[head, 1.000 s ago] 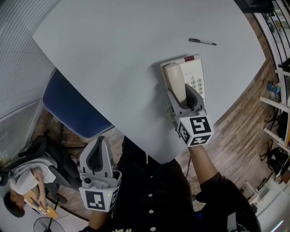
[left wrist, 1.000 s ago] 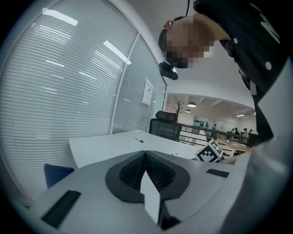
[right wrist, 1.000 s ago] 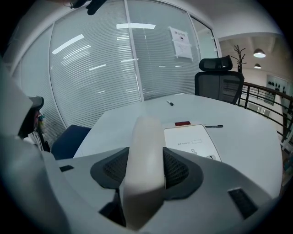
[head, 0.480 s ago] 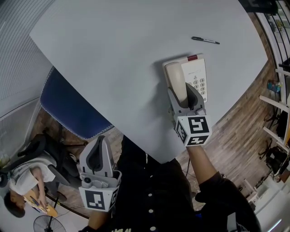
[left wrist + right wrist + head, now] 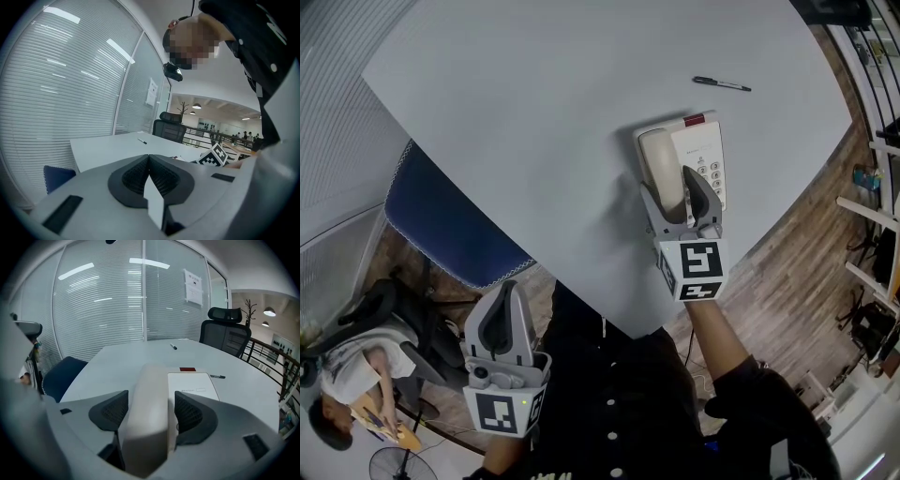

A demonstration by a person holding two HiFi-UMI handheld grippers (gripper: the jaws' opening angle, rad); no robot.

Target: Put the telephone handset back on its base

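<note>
Cream smooth plastic telephone handset [image 5: 662,164] lies lengthwise on the left part of the white boxy plastic phone base [image 5: 705,155] with round keys, on a matte pale grey table [image 5: 516,112]. Right gripper [image 5: 673,195] straddles the handset's near end. Its jaws have just been opening and are now spread wide, with the ribbed dark pads clear of the handset on both sides. Left gripper [image 5: 499,326] is off the table edge, jaws pressed together, nothing between. Thin black pen [image 5: 721,84] lies well beyond the base.

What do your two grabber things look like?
The left hand-held gripper and right hand-held gripper are grey plastic, each with black ribbed pads and a white cube of black square markers. The person wears a black sleeve and a black top with white buttons.
</note>
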